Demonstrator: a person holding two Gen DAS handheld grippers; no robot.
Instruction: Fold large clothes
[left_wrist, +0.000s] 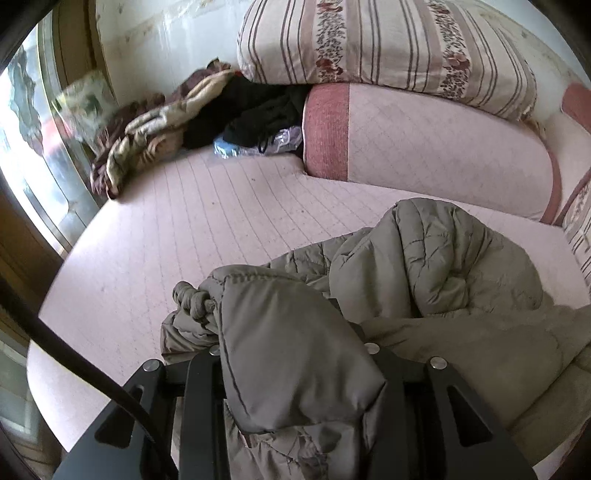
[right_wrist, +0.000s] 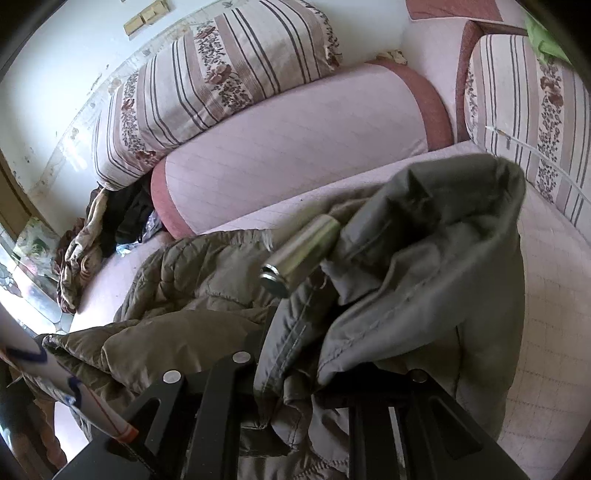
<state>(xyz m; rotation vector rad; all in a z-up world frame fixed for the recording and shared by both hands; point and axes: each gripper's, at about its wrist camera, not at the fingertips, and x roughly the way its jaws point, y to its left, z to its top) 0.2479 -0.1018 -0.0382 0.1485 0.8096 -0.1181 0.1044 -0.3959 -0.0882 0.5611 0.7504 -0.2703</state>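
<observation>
A large olive-grey padded jacket (left_wrist: 443, 266) lies bunched on a pink quilted bed (left_wrist: 184, 229). My left gripper (left_wrist: 291, 347) is shut on a puffy edge of the jacket, with a knotted drawcord (left_wrist: 194, 299) hanging at its left; the fingertips are hidden under the fabric. My right gripper (right_wrist: 314, 332) is shut on another part of the jacket (right_wrist: 424, 266), lifting a fold of it. A metal cord toggle (right_wrist: 303, 251) dangles from that fold. The rest of the jacket (right_wrist: 192, 273) spreads to the left on the bed (right_wrist: 546, 295).
A pink bolster (left_wrist: 424, 144) and a striped floral cushion (left_wrist: 388, 44) lie along the wall. A heap of brown, beige and black clothes (left_wrist: 177, 122) sits at the far left corner by a window (left_wrist: 33, 147). Another striped cushion (right_wrist: 528, 110) stands on the right.
</observation>
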